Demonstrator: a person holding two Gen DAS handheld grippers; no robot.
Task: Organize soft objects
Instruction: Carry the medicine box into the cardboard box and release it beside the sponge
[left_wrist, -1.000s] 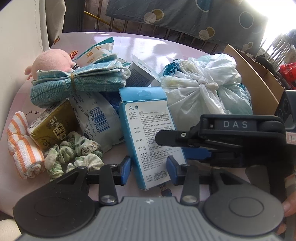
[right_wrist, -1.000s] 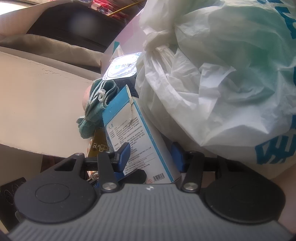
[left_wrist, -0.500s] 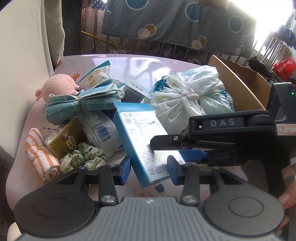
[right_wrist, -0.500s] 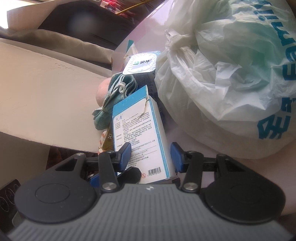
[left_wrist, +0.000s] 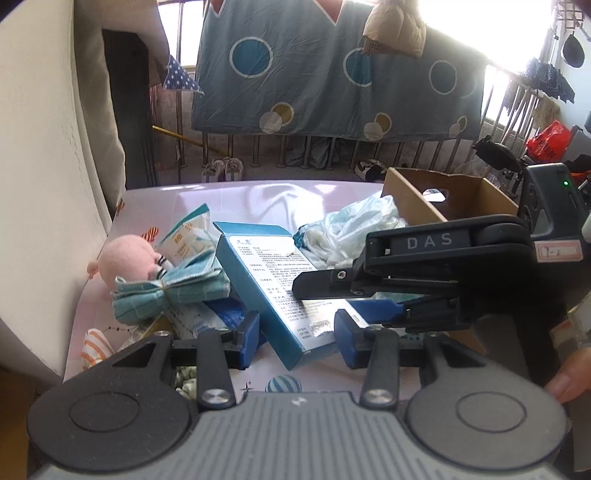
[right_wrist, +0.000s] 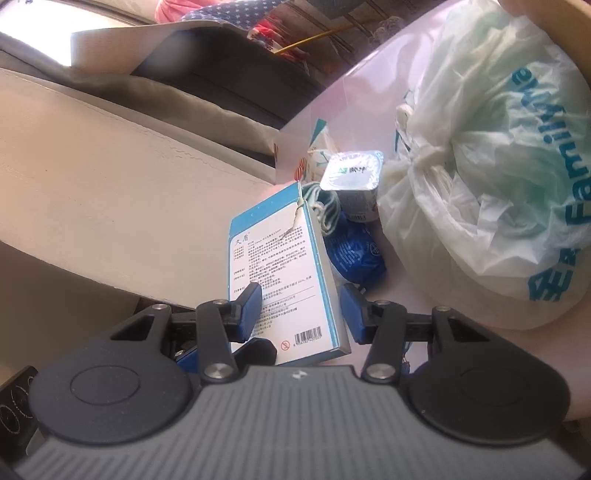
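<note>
Above the cluttered desk (left_wrist: 258, 195), right hand-held gripper (left_wrist: 343, 299) clamps the blue box (left_wrist: 273, 280) by its lower end, left hand-held gripper (left_wrist: 291, 332) open and empty around it; light, stiff card, crushable, so pinch flat faces.

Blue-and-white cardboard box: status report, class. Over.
Right gripper shut on blue-and-white cardboard box, tilted up. Left gripper open, astride its near end. Knotted white plastic bag close alongside.
</note>
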